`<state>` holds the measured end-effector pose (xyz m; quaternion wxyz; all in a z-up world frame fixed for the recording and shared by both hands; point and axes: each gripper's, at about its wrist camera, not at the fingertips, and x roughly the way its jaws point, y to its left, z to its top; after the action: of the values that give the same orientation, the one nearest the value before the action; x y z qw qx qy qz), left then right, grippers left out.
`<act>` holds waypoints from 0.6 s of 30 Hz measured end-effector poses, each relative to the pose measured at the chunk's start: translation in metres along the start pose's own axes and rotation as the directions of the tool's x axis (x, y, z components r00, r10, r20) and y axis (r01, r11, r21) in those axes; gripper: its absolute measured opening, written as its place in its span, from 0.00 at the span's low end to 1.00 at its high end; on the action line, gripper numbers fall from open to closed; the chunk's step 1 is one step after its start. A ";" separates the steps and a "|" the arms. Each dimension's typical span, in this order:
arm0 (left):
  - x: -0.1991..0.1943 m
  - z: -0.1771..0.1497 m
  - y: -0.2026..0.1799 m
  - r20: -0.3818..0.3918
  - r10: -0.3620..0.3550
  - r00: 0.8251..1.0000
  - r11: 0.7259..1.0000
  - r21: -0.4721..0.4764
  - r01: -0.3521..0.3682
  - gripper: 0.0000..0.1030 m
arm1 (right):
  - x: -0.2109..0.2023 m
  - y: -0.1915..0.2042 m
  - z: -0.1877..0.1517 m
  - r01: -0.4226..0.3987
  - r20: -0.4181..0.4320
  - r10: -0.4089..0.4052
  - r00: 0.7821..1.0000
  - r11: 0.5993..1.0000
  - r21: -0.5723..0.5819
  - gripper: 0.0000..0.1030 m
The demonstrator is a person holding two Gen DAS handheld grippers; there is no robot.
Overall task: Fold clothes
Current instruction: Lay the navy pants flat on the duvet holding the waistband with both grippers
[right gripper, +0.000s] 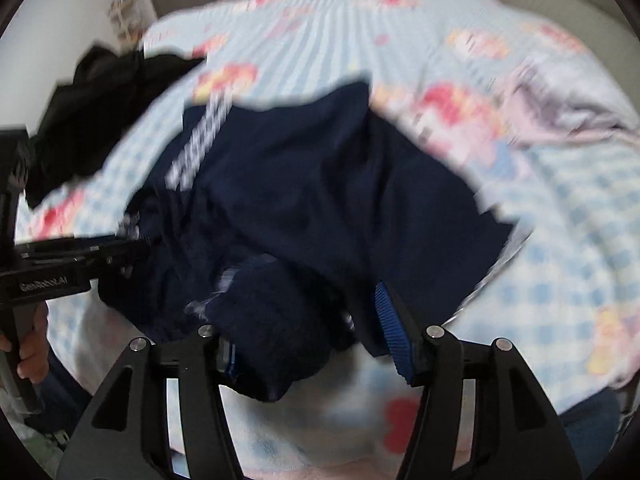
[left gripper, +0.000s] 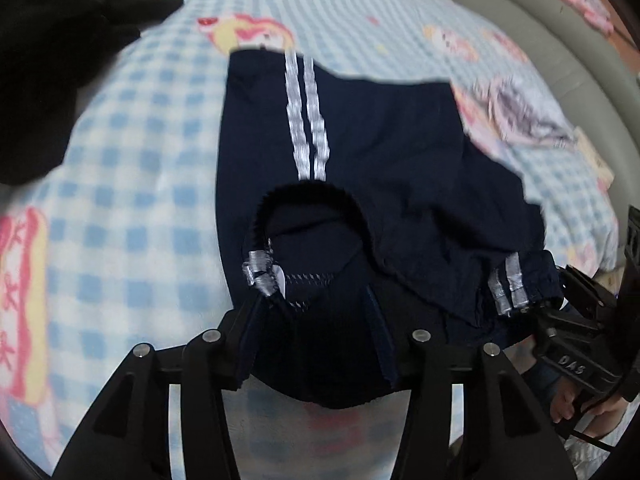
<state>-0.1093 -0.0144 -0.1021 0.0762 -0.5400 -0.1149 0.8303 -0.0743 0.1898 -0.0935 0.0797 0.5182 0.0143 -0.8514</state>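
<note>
Scene: a bed covered by a blue-and-white checked sheet (left gripper: 132, 168) with cartoon prints. I hold a gripper in each hand above its near edge.

Garment: navy track trousers (left gripper: 384, 148) with two white side stripes (left gripper: 306, 120) lie mostly spread on the sheet. The near part, with the cuffs, is lifted toward me.

Left gripper (left gripper: 316, 344): the fingers stand fairly wide apart. Dark navy cloth hangs between them, a striped cuff (left gripper: 260, 276) against the left finger (left gripper: 240, 344). I cannot tell whether the pads truly pinch it or the cloth just drapes across.

Right gripper (right gripper: 316, 344): the fingers also stand apart, with a bunched wad of navy cloth filling the gap. The blue ribbed pad (right gripper: 394, 332) on the right finger touches fabric. The view is blurred, so I cannot tell how firm the hold is.

Other cuff: the second striped cuff (left gripper: 508, 288) sits at the tip of the right gripper in the left view.

Other clothes: a black garment (left gripper: 60, 60) lies at the far left, well apart from the trousers. A pale lilac piece (left gripper: 516, 108) lies just beside their right edge.

Risk, slipping: the cloth looks slick, so I judge a loose grip could drop one cuff midway.

Risk, uneven fold: the right bunch is crumpled, so the legs may land skewed or creased.

Risk, snagging: carrying the fold rightward could drag the lilac piece along.
</note>
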 end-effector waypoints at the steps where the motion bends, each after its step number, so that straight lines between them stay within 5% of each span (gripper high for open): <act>1: 0.001 -0.001 -0.001 0.001 0.011 1.000 1.000 0.007 -0.011 0.45 | 0.004 0.001 -0.001 0.007 -0.008 -0.007 1.000 1.000 -0.009 0.54; 3: -0.002 0.002 0.002 0.013 0.076 0.997 0.997 0.005 -0.076 0.16 | 0.005 -0.001 -0.001 0.026 -0.002 -0.027 1.000 1.000 -0.014 0.31; 6: -0.021 0.012 0.015 0.077 0.071 0.995 0.996 -0.055 -0.067 0.14 | -0.007 -0.012 0.006 0.066 0.035 -0.067 0.997 0.997 0.027 0.18; 11: -0.061 0.022 0.024 0.184 0.078 0.980 0.995 -0.074 -0.066 0.14 | -0.040 -0.031 0.018 0.091 0.119 -0.101 0.988 0.992 0.081 0.16; 18: -0.063 0.002 0.040 0.140 0.037 0.989 0.996 -0.087 -0.025 0.14 | -0.040 -0.033 -0.004 0.074 0.056 -0.080 0.995 0.992 0.106 0.18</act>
<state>-0.0858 -0.0686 -0.0566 0.0319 -0.4840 -0.1470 0.8620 -0.0580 0.2277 -0.0616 0.0200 0.4950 -0.0123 -0.8686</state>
